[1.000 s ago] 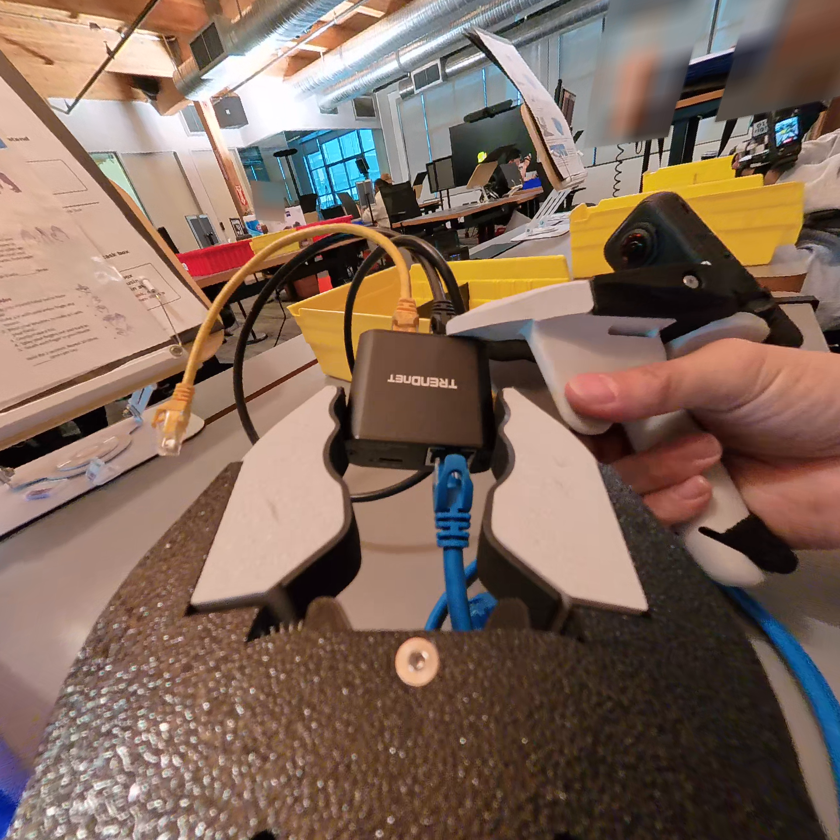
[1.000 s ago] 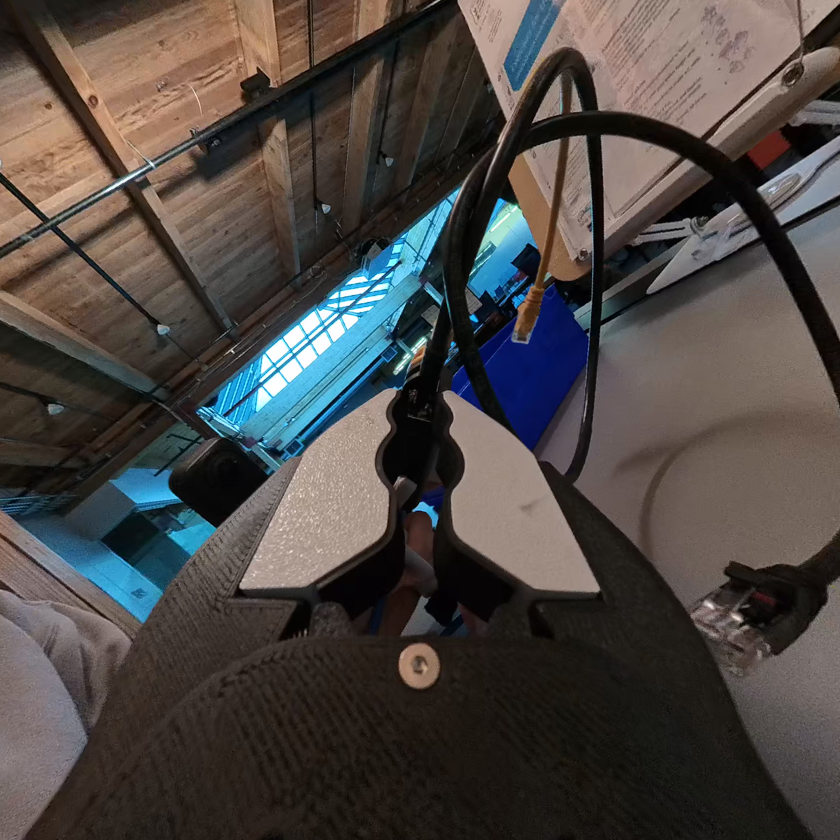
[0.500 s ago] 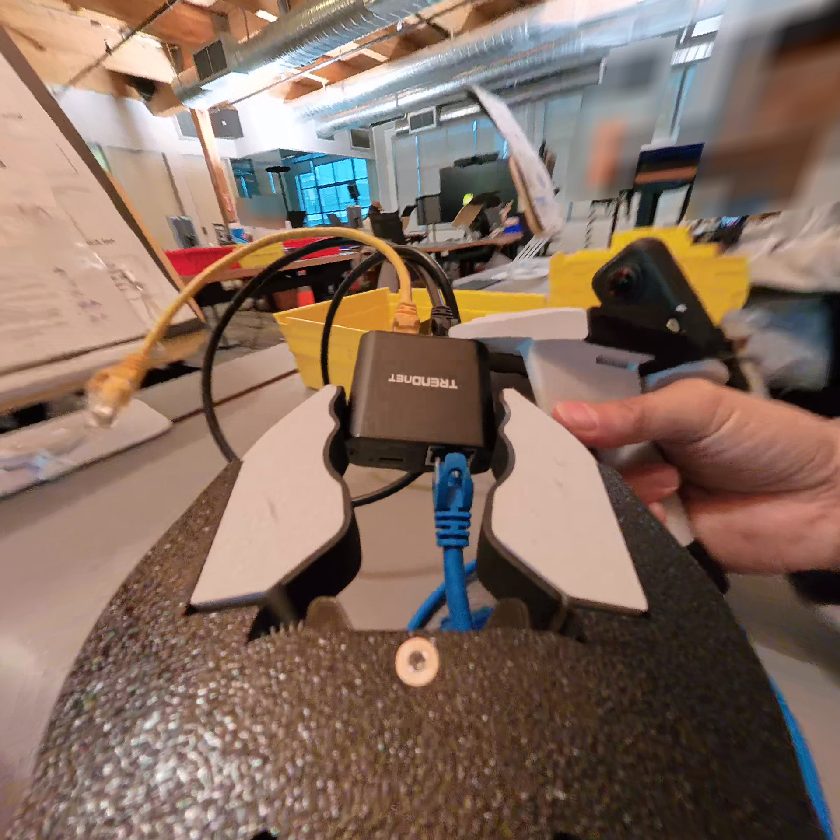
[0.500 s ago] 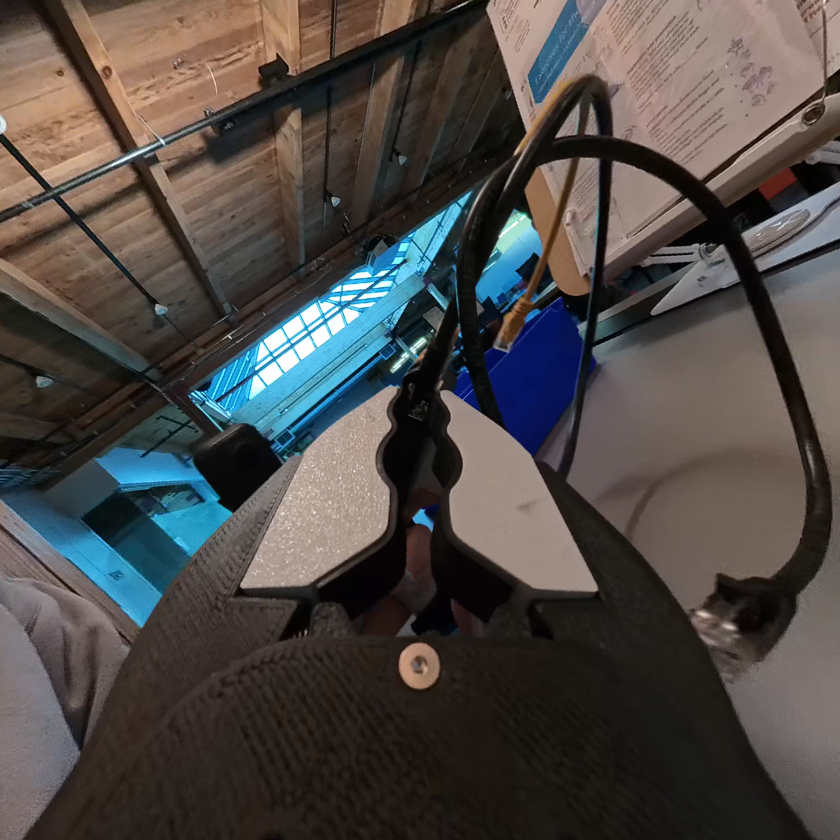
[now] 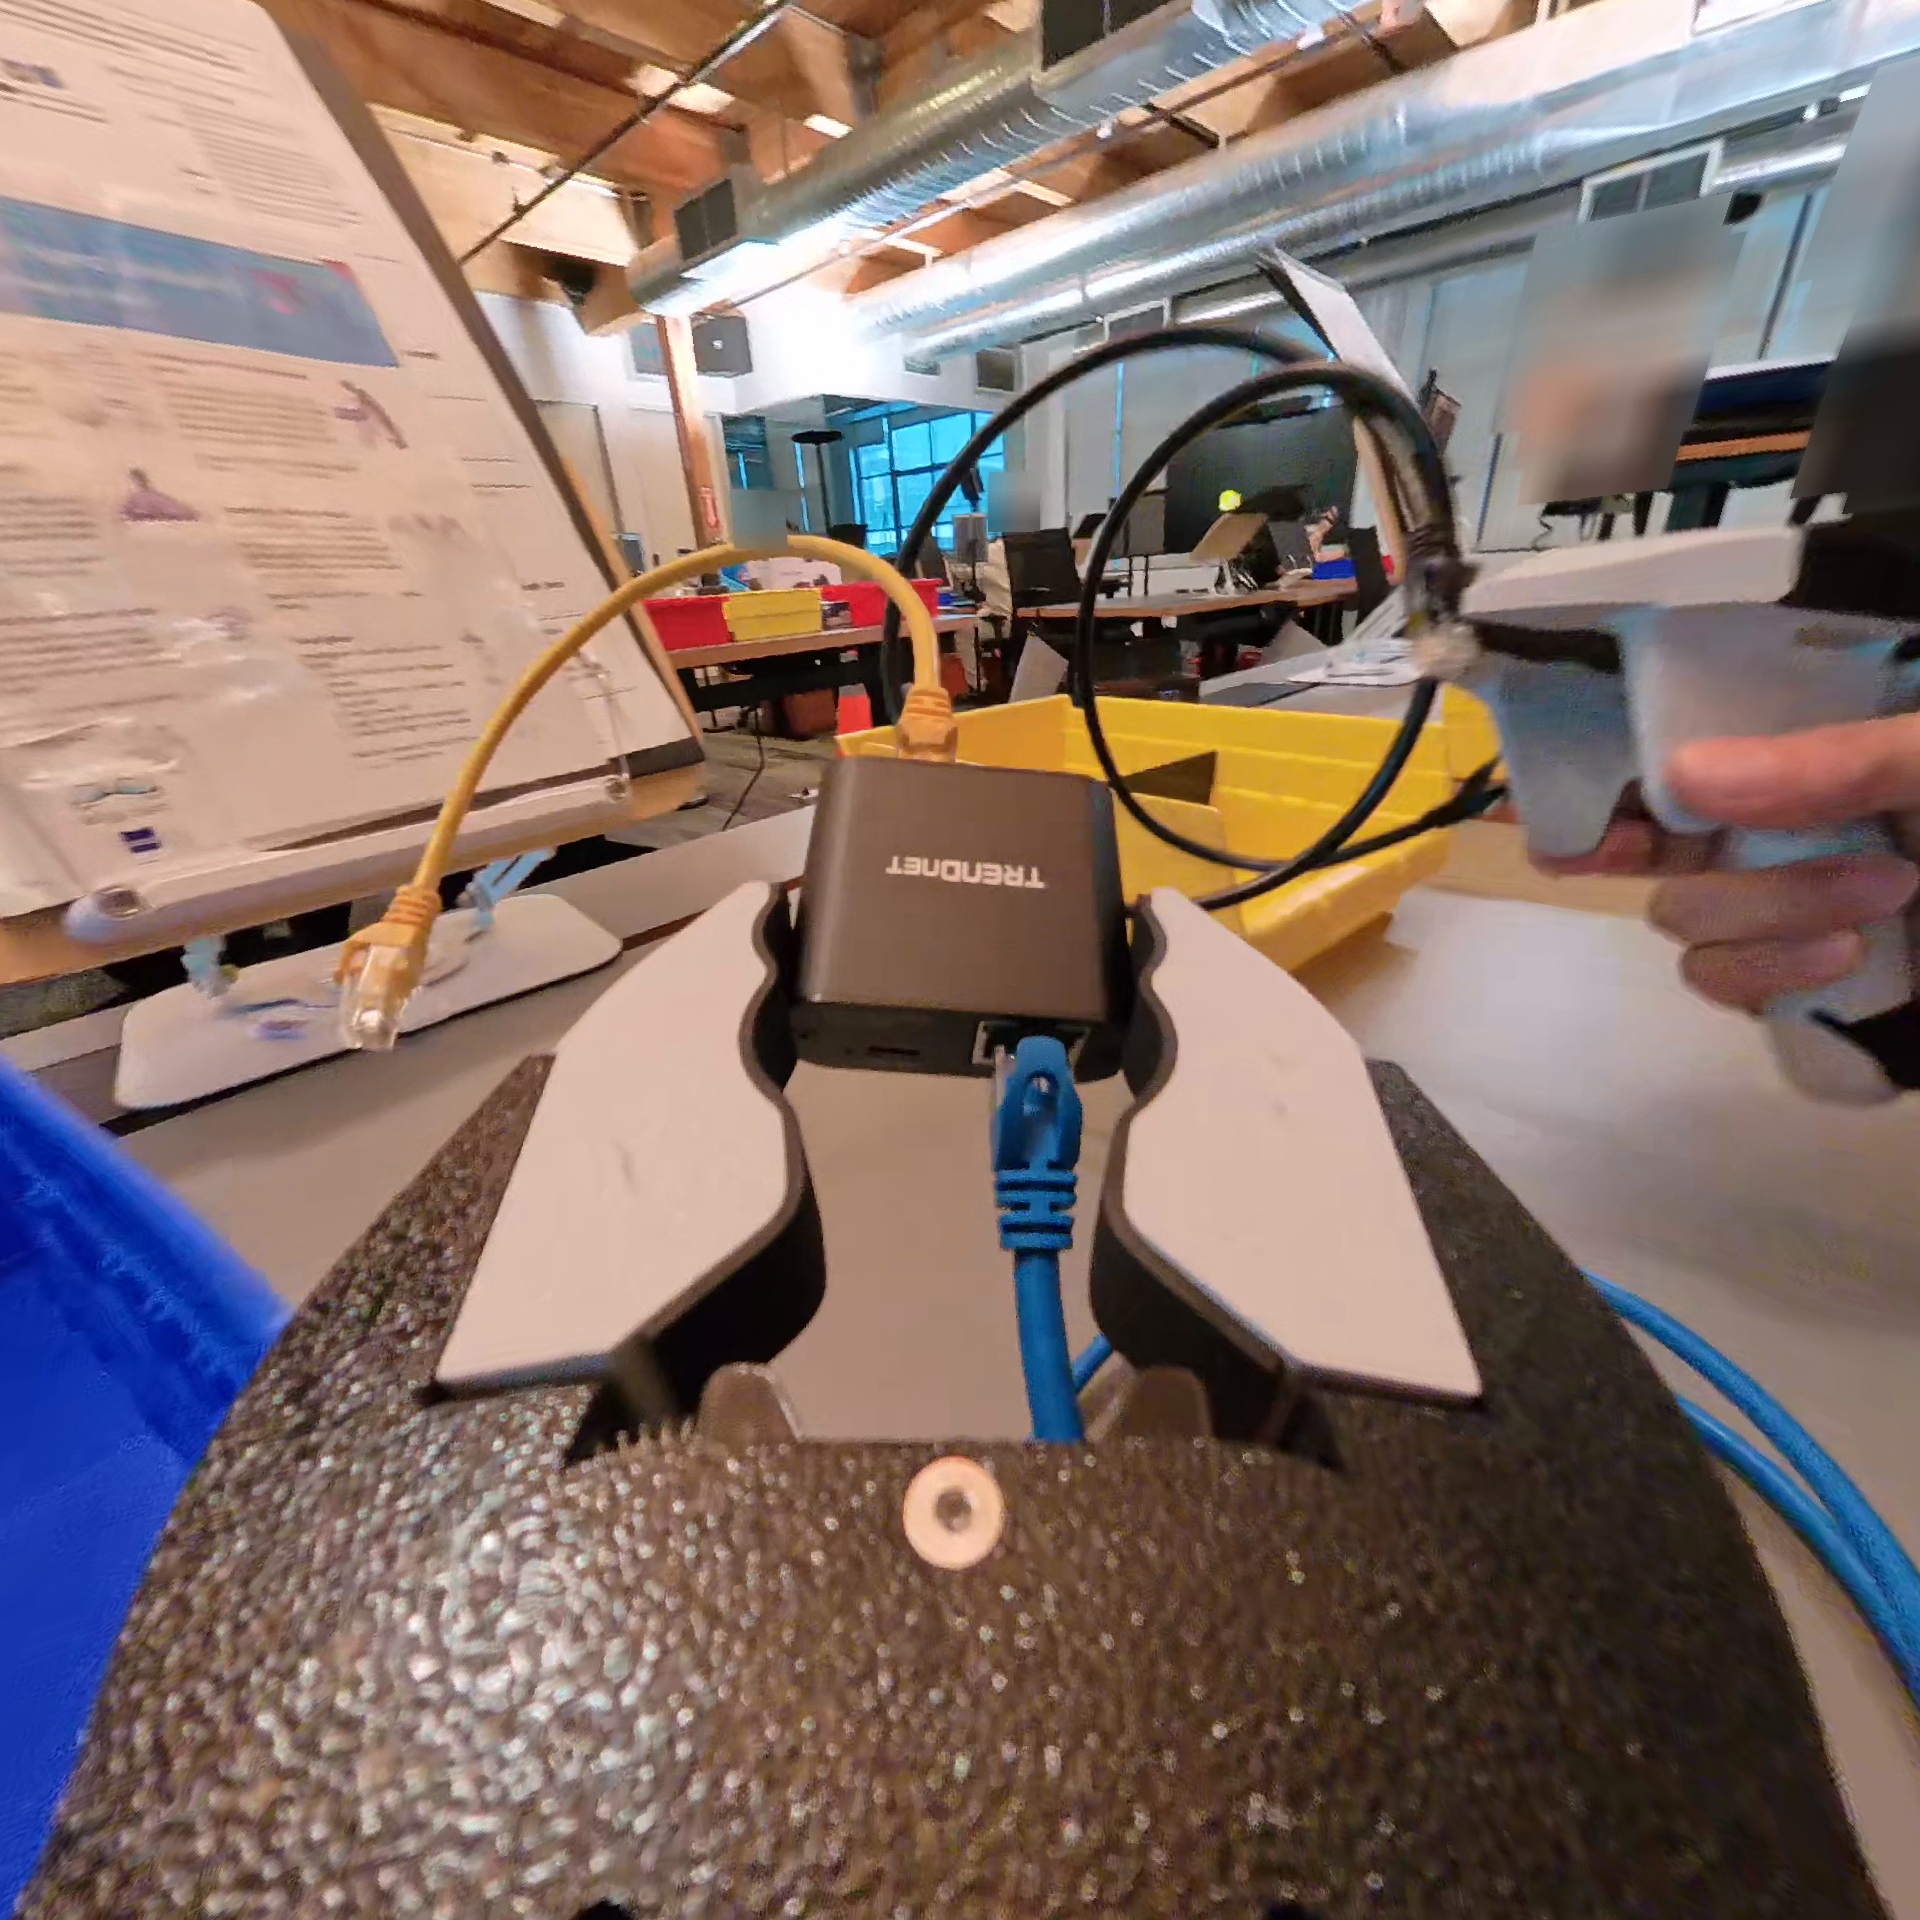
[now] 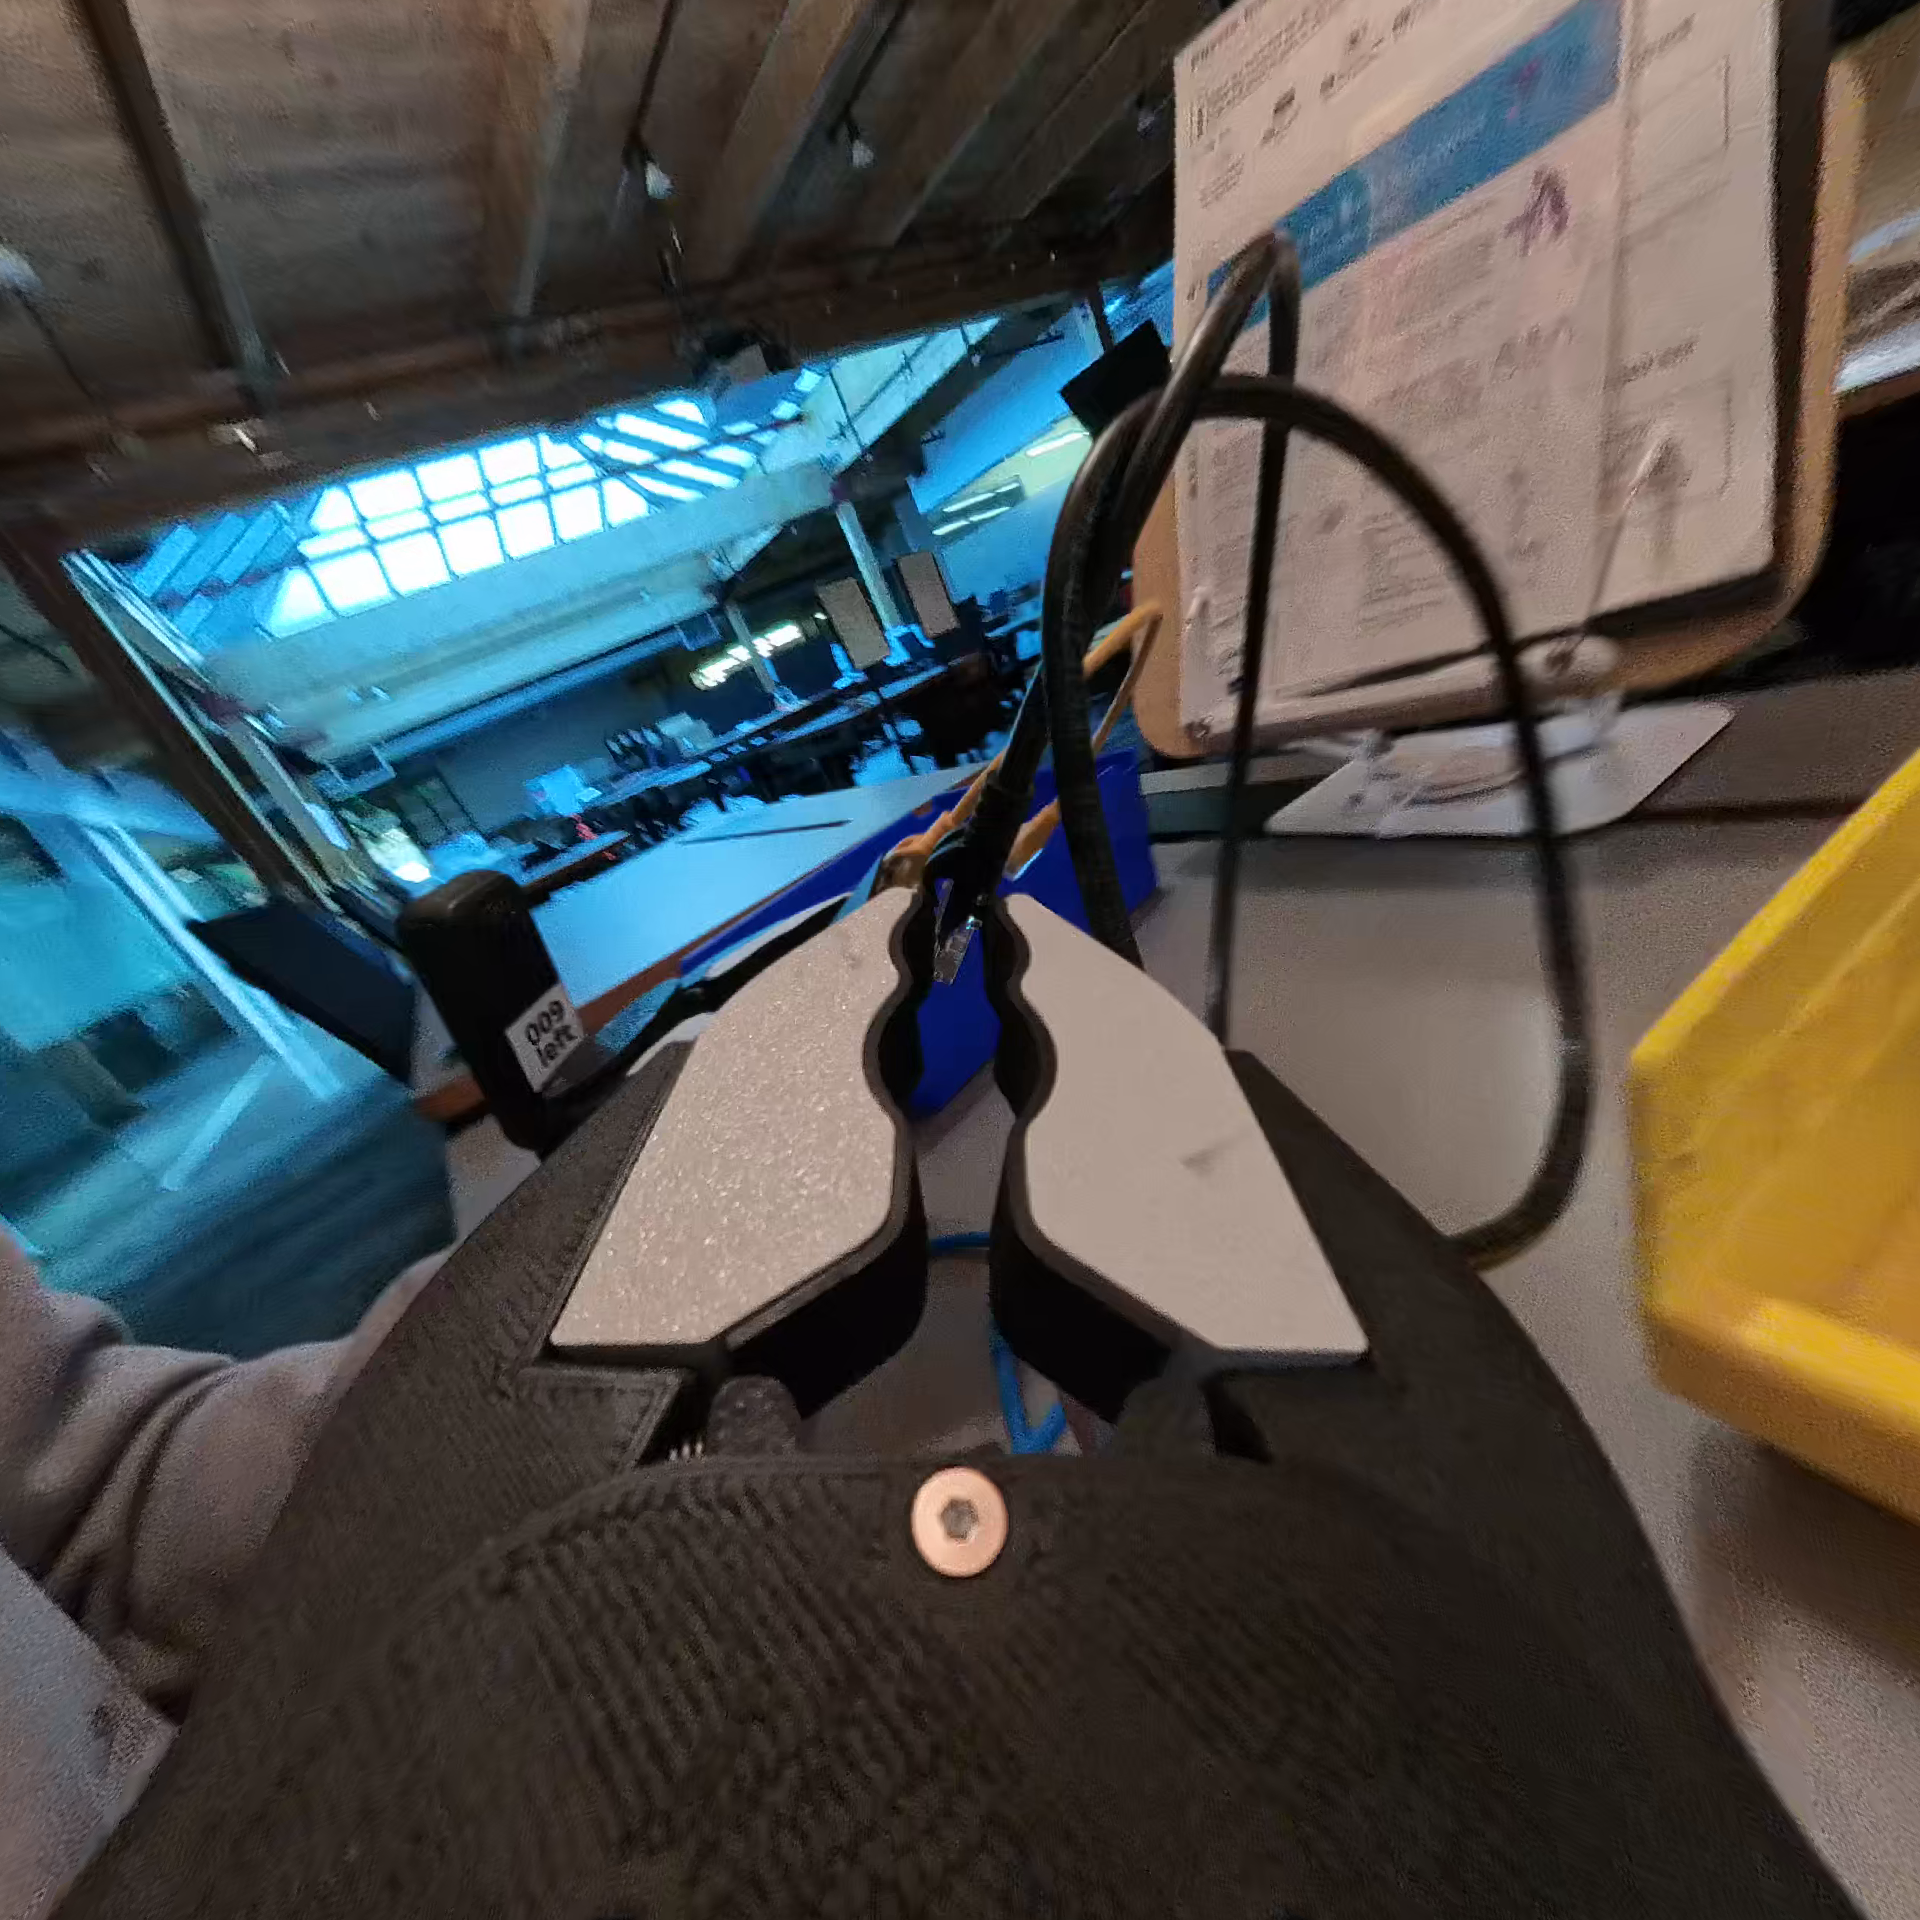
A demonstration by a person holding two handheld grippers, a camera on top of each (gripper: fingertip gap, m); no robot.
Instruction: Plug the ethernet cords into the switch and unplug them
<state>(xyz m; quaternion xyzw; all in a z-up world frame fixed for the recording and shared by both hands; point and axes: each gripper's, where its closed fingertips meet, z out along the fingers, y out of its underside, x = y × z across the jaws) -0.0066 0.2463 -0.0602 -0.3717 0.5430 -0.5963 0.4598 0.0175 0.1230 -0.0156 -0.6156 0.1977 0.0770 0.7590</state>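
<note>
My left gripper (image 5: 958,914) is shut on the black switch (image 5: 956,894) and holds it above the table. A blue cord (image 5: 1034,1164) is plugged into the switch's near side. A yellow cord (image 5: 665,613) is plugged into its far side, and its free plug (image 5: 379,971) hangs at the left. My right gripper (image 6: 958,914) is shut on the plug of the black cord (image 6: 961,894), which is out of the switch. The black cord loops up and down to the table (image 6: 1548,935). In the left wrist view the right gripper (image 5: 1455,623) holds that plug up at the right, away from the switch.
A yellow bin (image 5: 1299,769) stands behind the switch; it also shows in the right wrist view (image 6: 1787,1143). A tilted board with papers (image 5: 260,468) stands at the left on a white base. A blue bin (image 5: 94,1351) is at the near left. A hand (image 5: 1787,873) holds the right gripper.
The right gripper has pulled the black cord's plug out of the switch and moved right and away. The left gripper with the switch has swung slightly; the yellow and blue cords stay plugged.
</note>
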